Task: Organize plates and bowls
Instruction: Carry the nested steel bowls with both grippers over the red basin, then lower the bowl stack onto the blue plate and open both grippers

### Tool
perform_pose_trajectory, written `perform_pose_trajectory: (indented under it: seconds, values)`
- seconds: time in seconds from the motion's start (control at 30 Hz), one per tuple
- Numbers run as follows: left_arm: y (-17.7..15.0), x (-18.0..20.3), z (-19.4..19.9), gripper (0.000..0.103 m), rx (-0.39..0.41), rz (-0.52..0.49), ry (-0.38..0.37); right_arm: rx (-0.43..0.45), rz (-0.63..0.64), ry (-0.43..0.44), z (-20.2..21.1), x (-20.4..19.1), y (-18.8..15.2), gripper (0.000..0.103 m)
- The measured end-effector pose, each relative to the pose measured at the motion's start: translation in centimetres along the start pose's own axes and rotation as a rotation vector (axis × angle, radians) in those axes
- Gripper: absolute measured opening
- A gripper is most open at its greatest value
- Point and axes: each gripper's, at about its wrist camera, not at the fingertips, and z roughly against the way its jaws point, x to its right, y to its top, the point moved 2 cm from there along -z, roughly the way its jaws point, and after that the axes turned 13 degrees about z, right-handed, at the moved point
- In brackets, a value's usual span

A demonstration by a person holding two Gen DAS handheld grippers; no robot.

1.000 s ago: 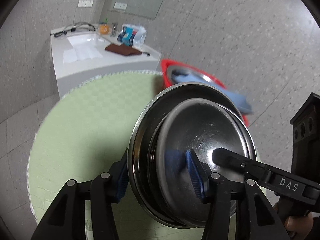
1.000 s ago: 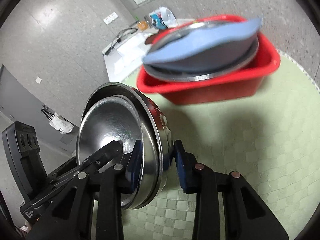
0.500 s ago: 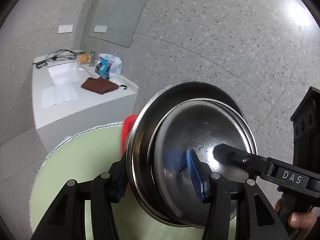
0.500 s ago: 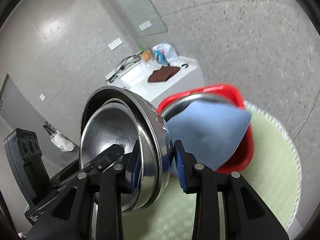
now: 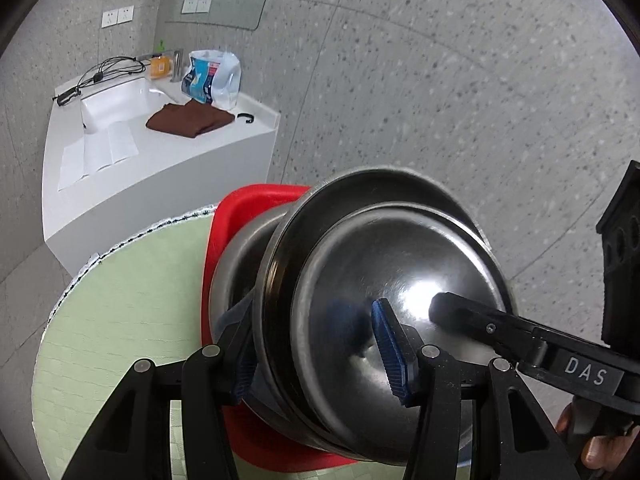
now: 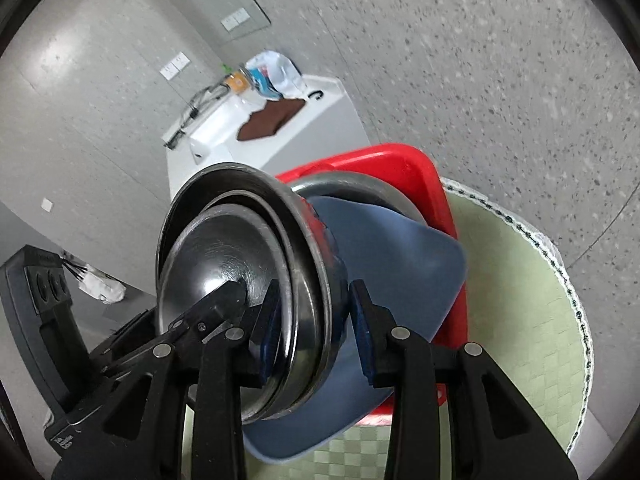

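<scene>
Two nested steel bowls [image 5: 384, 288] stand on edge, clamped by both grippers on their rim. My left gripper [image 5: 320, 356] is shut on the stack, one blue pad inside and one behind. My right gripper [image 6: 316, 328] is shut on the same stack [image 6: 224, 264] from the other side. The stack hangs over a red tub [image 5: 240, 208] that holds a large steel bowl [image 5: 236, 264] and a blue plate [image 6: 400, 252]. The tub also shows in the right wrist view [image 6: 404, 172].
The tub sits on a round table with a green checked cloth [image 5: 120, 312], seen also in the right wrist view [image 6: 520, 320]. A white counter [image 5: 140, 160] with a brown cloth [image 5: 188, 120], a bag and cables stands behind. Grey speckled floor surrounds the table.
Both grippers carried the nested bowls toward the red tub; the stack now hangs right over the tub's blue plate and big bowl.
</scene>
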Motion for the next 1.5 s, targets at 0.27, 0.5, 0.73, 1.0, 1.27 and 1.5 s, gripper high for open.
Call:
perform_pose_trajectory:
  seconds: [0.27, 0.5, 0.73, 1.0, 1.27, 1.5]
  values:
    - [0.8, 0.4, -2.7, 0.052, -0.040, 0.006, 0.044, -0.023, 0.013, -0.067, -1.4, 1.0, 0.1, 0.036]
    - [0.7, 0.5, -0.6, 0.067, 0.007, -0.003, 0.015, 0.030, 0.008, -0.059, 0.4, 0.9, -0.1, 0.050]
    - [-1.6, -0.3, 3.3, 0.075, 0.093, -0.006, 0.016, 0.189, 0.117, -0.164, 5.8, -0.6, -3.0, 0.056]
    - [-5.9, -2.0, 7.4, 0.078, 0.110, 0.021, 0.010, 0.247, 0.197, -0.200, 5.0, -1.5, -7.5, 0.056]
    - [-7.7, -3.9, 11.8, 0.081, 0.126, 0.049, 0.037, 0.306, 0.192, -0.203, 4.6, -1.7, -7.9, 0.061]
    - [-9.6, -4.5, 17.1, 0.085, 0.181, 0.022, 0.067, 0.331, 0.170, -0.201, 4.6, -2.1, -7.9, 0.062]
